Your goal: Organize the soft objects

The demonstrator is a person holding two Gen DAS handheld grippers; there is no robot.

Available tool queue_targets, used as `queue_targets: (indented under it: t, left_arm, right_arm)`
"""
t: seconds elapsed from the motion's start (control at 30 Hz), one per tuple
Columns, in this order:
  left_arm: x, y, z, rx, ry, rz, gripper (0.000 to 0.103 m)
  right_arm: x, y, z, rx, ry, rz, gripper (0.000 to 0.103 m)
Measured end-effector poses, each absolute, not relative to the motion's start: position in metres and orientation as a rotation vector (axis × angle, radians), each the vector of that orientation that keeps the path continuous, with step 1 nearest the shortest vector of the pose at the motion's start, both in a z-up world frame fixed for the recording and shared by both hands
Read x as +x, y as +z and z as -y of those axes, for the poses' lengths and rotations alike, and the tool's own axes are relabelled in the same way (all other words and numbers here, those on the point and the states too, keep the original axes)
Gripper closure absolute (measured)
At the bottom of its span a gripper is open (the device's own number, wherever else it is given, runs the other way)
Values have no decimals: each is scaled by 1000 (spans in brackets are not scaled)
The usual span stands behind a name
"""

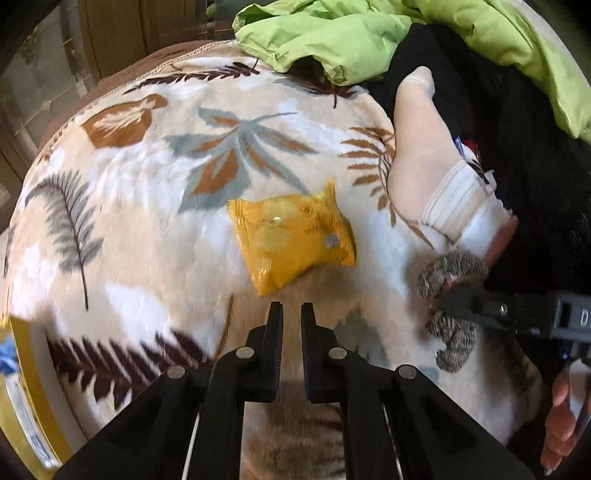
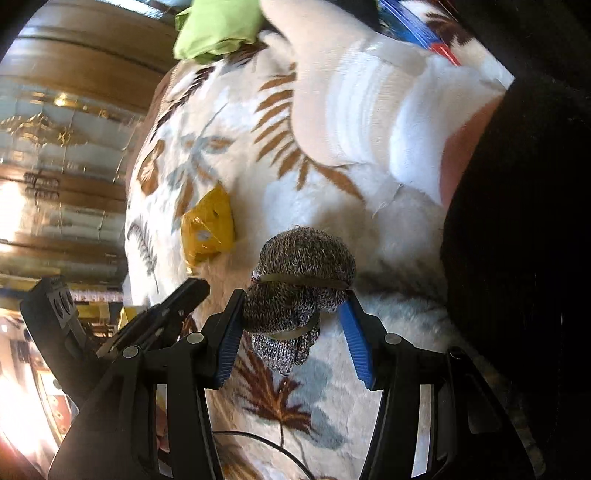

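Grey marled knit, a banded bundle (image 2: 299,291) that looks like rolled socks, sits between your right gripper (image 2: 291,332) jaws; the blue pads (image 2: 352,339) stand apart, the left one touching, the right just short, so I judge the grasp step unfinished. Your left gripper (image 1: 291,314) is empty, fingers nearly together. At 12 o'clock from it lies a yellow packet (image 1: 291,243) on the leaf-print blanket (image 1: 147,229). At 2 o'clock rests a foot in a white sock (image 1: 428,158). Farther lies a green garment (image 1: 332,33). Next: close squarely on the bundle.
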State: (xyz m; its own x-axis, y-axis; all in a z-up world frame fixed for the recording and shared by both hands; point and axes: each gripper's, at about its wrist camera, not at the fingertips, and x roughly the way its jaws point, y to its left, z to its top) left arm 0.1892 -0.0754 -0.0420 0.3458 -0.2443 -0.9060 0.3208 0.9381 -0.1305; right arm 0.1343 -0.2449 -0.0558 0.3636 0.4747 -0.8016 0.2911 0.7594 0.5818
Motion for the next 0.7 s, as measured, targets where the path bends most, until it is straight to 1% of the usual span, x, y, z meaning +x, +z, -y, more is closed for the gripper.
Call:
queue_targets:
  t: [0.03, 0.07, 0.1, 0.13, 0.2, 0.37, 0.5, 0.57, 0.63, 0.67, 0.7]
  left_arm:
    - [187, -41, 72, 53, -358, -1167, 89]
    - [179, -36, 67, 32, -348, -1166, 87]
    - [179, -32, 64, 12, -331, -1153, 77]
    - [180, -28, 62, 3, -313, -1144, 54]
    - [189, -28, 59, -23, -269, -1148, 24]
    - [224, -29, 68, -98, -201, -1157, 24]
    - [254, -53, 88, -49, -133, -1231, 24]
    - [263, -62, 92, -59, -132, -1247, 21]
    - [265, -66, 90, -93, -116, -1247, 20]
    - [264, -65, 89, -96, -110, -1241, 22]
    - [262, -65, 89, -89, -109, -1240, 27]
  right_arm:
    - [133, -54, 243, 739, 143, -1224, 52]
    - [133, -54, 241, 739, 150, -1223, 52]
    - [132, -53, 240, 741, 155, -1222, 52]
    - [132, -52, 239, 742, 160, -1220, 52]
    - [132, -51, 239, 743, 164, -1218, 52]
    - [130, -53, 244, 750, 167, -1229, 52]
    - [133, -62, 247, 766, 165, -1248, 52]
    - [134, -64, 246, 765, 169, -1256, 52]
    - [135, -64, 245, 757, 175, -1258, 52]
    - [136, -63, 244, 754, 176, -1257, 52]
    - [137, -62, 244, 751, 176, -1252, 52]
